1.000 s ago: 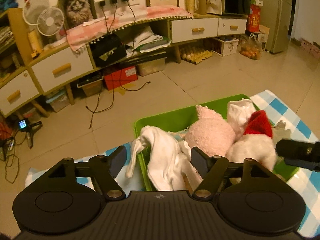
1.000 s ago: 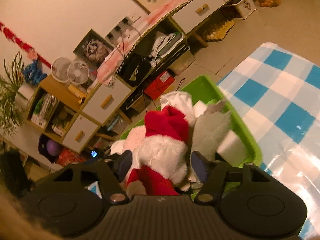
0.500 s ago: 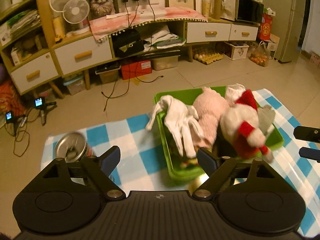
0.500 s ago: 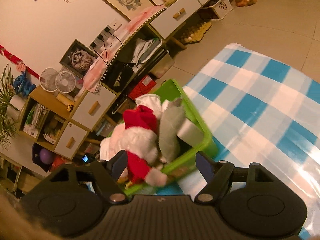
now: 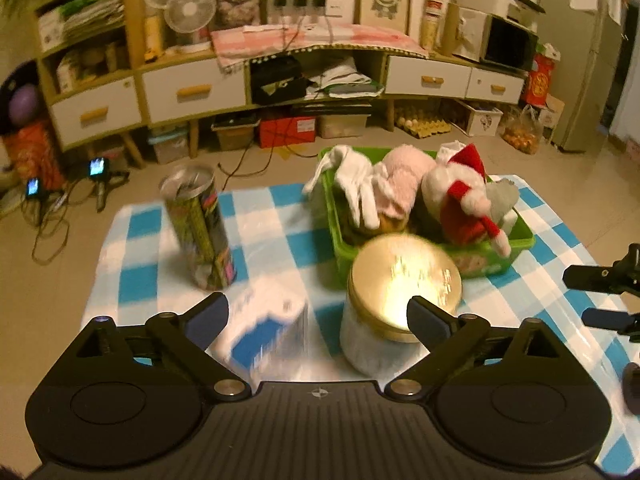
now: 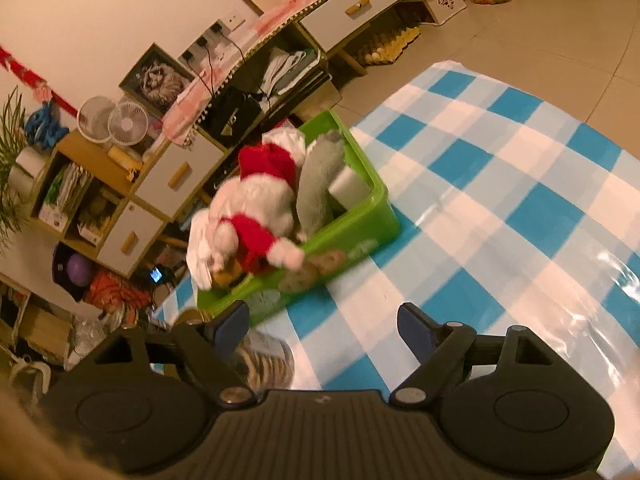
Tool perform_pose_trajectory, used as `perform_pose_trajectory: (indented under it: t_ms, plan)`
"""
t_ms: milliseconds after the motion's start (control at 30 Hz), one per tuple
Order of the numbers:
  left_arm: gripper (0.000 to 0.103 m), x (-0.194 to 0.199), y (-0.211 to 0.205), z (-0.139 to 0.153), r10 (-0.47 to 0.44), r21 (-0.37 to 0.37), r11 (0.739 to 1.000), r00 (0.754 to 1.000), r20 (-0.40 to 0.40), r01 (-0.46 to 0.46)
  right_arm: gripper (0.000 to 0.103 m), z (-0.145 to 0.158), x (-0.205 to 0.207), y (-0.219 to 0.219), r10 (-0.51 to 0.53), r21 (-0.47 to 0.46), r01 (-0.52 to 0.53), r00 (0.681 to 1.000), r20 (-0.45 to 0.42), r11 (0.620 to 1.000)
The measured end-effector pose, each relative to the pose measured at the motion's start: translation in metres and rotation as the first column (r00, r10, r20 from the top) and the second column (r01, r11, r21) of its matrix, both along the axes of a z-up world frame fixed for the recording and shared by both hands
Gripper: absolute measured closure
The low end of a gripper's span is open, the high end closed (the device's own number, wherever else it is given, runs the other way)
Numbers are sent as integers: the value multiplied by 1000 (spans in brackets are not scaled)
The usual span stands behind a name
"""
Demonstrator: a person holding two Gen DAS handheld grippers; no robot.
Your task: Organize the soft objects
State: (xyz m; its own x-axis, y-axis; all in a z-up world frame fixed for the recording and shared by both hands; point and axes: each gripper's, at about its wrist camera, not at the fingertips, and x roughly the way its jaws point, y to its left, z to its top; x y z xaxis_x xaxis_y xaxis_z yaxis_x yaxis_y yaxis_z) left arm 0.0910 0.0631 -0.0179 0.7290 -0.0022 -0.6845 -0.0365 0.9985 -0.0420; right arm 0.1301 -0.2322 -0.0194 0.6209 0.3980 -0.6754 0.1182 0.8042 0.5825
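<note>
I see the green bin (image 5: 516, 254) sitting on the far half of the checked tabletop (image 5: 276, 236), packed with soft things: a white glove (image 5: 354, 190) draped over its left rim, a pink plush (image 5: 402, 178) beside it, a red-and-white Santa toy (image 5: 460, 196) leaning over the near wall, and a grey plush (image 5: 504, 200) at the right end. From my right wrist view the Santa toy (image 6: 256, 208) has one arm hanging over the bin's (image 6: 360, 220) front edge.

Just in front of the bin stands a jar with a gold lid (image 5: 404, 276), touching or nearly touching the bin wall; I cannot tell which. To its left lies a blue-and-white box (image 5: 268, 332), blurred, and farther left a tall printed can (image 5: 200, 228) stands tilted.

My left hand-held gripper (image 5: 318, 318) is spread wide with nothing between its fingers. My right hand-held gripper (image 6: 322, 330) is also wide open and empty, above bare checked cloth (image 6: 500, 208).
</note>
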Motion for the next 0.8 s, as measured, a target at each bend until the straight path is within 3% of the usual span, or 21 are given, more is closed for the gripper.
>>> perform_pose_trajectory:
  t_ms: [133,567,800]
  plan:
    - [7,-25,-1,-11,34,-46,998,999,-19,-35,40,-2,-15,7,34,-25,-35,999,-15,999]
    - [5,-92,-26,-16,93,-35,995,996,-16,-93,32,11,-74,38,179,-211,-166,983,44,963]
    - [5,-101,-39,-8,109,62,992,994,-20,-108,28,24,-103,54,253,-371,-197,961,110,907]
